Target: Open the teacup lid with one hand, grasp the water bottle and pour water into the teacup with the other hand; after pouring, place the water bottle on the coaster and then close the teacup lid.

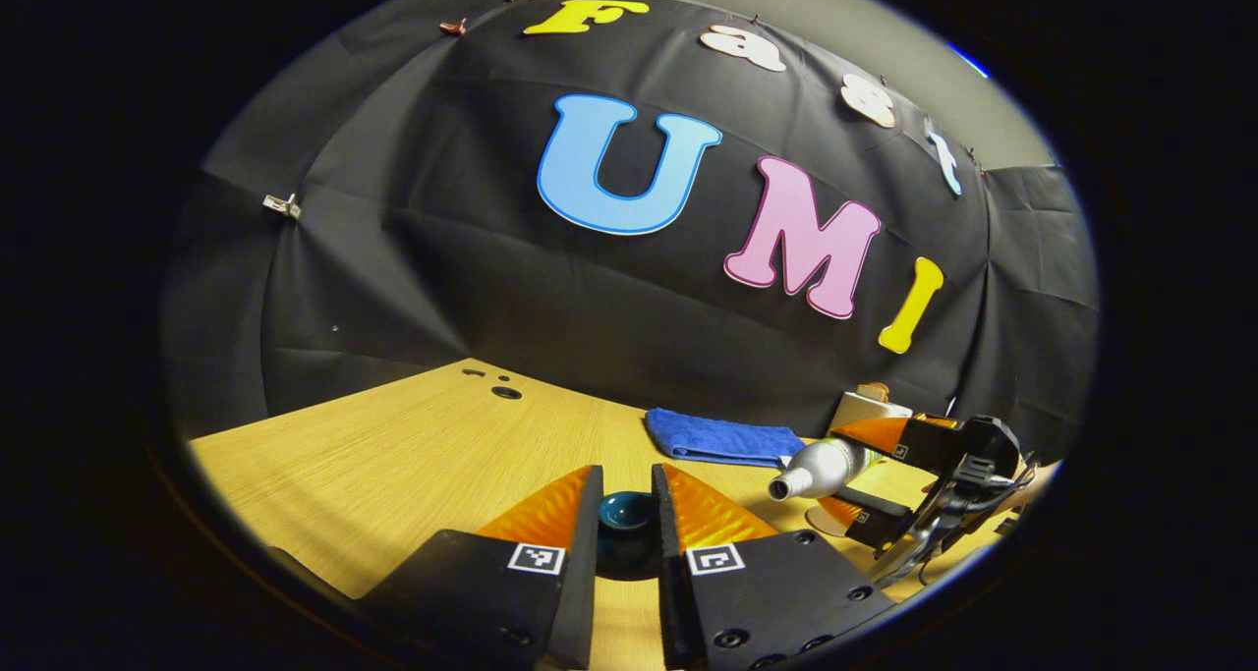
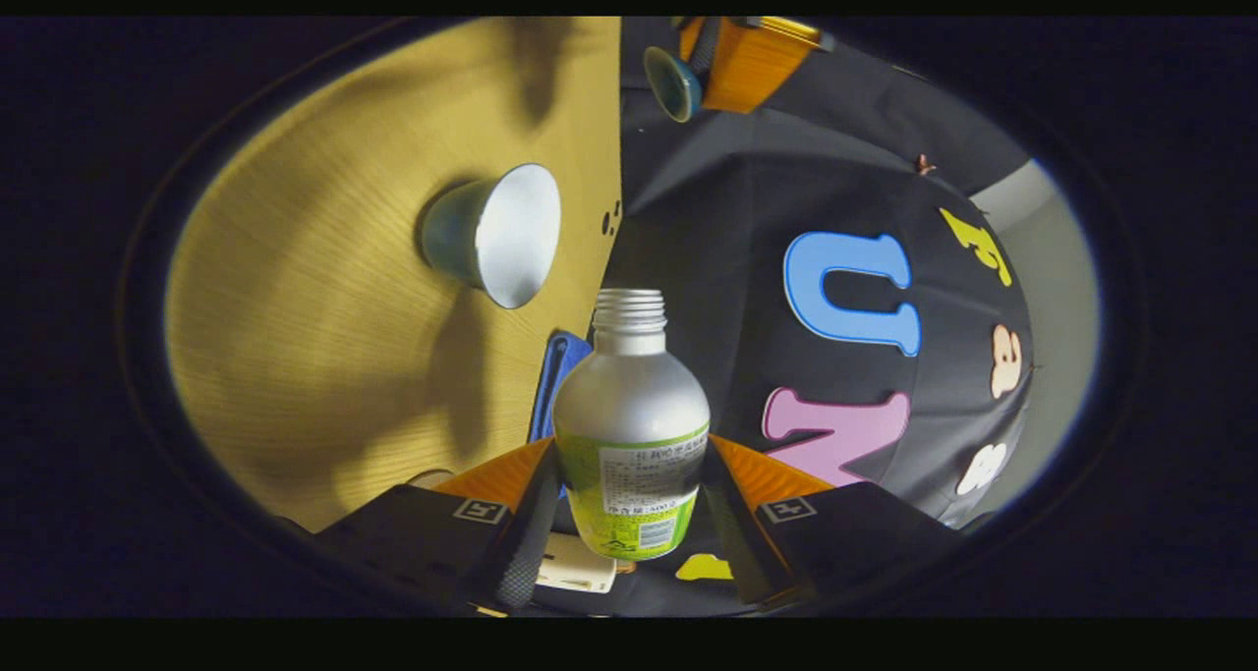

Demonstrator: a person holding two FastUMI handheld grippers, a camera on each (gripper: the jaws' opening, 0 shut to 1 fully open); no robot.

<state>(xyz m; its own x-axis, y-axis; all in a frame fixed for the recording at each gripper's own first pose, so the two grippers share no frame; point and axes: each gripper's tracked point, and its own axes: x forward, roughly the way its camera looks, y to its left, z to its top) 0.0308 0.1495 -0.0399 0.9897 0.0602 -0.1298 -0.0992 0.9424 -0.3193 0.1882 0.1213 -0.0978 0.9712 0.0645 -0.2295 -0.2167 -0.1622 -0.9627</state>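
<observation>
The left claw [image 1: 626, 514] is closed on a dark teal lid [image 1: 626, 510], one finger on each side, and holds it up over the wooden desk [image 1: 393, 455]. In the right gripper view the same lid [image 2: 672, 83] shows far off at the top, pinched by the other claw, well apart from the cup.

The right claw [image 2: 629, 509] is closed around the body of a silver bottle [image 2: 631, 425] with a green label, both fingers pressing on its sides. The bottle has no cap, and its threaded neck is bare. In the left gripper view the bottle [image 1: 821, 470] lies tipped almost level above the desk, mouth pointing left, held by the right claw [image 1: 865, 470].

The open teacup [image 2: 496, 234], teal outside and white inside, stands on the desk [image 2: 324, 357] near the bottle's mouth but not touching it.

A folded blue cloth [image 1: 722, 437] lies at the back of the desk by the black wall. A round tan coaster [image 1: 824, 522] sits on the desk below the tipped bottle.
</observation>
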